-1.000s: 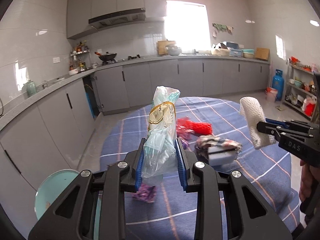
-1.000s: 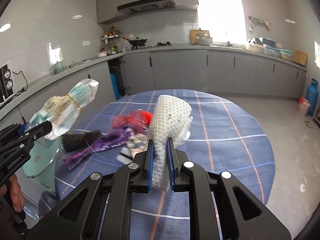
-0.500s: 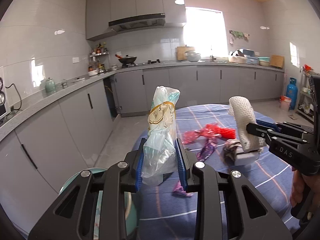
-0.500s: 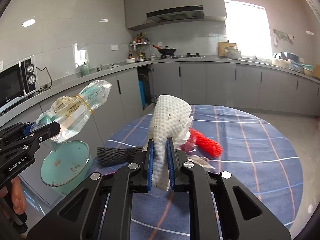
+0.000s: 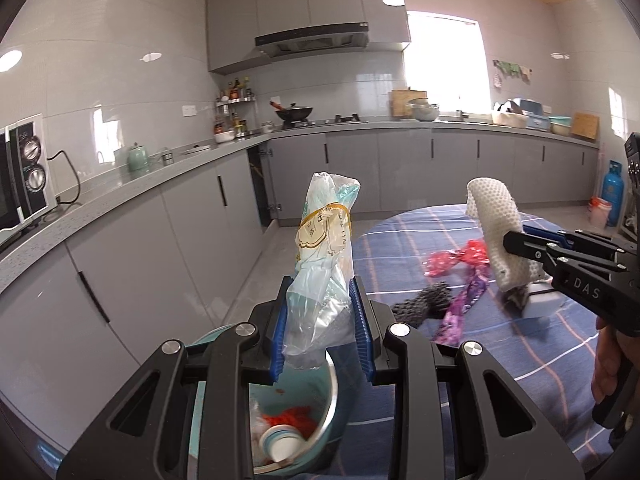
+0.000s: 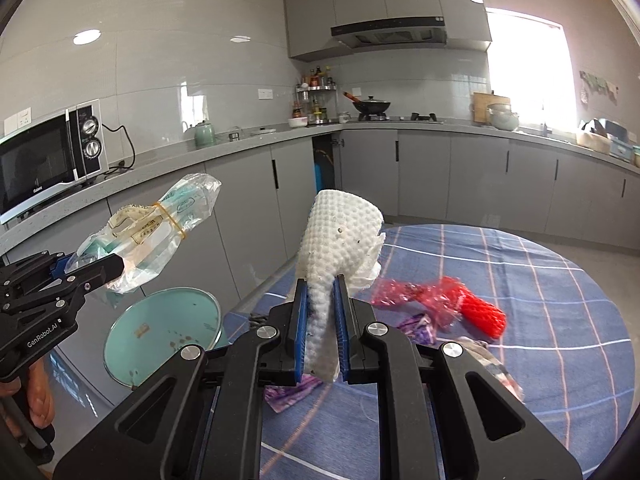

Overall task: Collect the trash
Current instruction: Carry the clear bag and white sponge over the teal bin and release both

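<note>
- Above the teal bin (image 5: 320, 412), my left gripper (image 5: 320, 334) has its jaws clamped on a plastic bag (image 5: 324, 264).
- My right gripper (image 6: 322, 330) jaws pinch white foam netting (image 6: 340, 236).

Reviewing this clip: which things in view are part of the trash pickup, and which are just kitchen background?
Part of the job:
clear plastic bag in the left hand-held gripper
white foam net in the right hand-held gripper
teal bin
red foam net, purple wrapper, black net on the table

Background:
microwave
wok
blue gas cylinder
</note>
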Demonstrator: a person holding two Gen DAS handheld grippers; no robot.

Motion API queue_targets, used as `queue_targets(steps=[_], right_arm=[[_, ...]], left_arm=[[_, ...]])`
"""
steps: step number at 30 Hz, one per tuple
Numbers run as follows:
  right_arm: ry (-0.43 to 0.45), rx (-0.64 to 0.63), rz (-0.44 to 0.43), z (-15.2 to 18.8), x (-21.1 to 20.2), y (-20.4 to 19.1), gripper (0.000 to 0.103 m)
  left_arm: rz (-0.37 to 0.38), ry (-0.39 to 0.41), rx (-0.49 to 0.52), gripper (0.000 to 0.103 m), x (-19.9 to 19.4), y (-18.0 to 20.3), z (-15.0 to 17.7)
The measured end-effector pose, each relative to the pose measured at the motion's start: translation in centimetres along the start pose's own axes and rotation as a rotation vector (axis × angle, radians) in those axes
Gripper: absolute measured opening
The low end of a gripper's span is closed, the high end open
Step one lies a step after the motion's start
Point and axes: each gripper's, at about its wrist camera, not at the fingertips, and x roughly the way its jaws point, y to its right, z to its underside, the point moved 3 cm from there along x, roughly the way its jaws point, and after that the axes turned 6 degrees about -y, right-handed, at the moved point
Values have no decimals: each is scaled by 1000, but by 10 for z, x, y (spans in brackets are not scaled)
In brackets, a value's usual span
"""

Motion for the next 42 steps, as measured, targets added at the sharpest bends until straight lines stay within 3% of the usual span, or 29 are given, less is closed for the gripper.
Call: queue_targets(steps=[42], right_arm=[[-57, -154, -166, -12, 67, -115, 14]], left_arm=[[-184, -54, -119, 29, 1, -121, 32]])
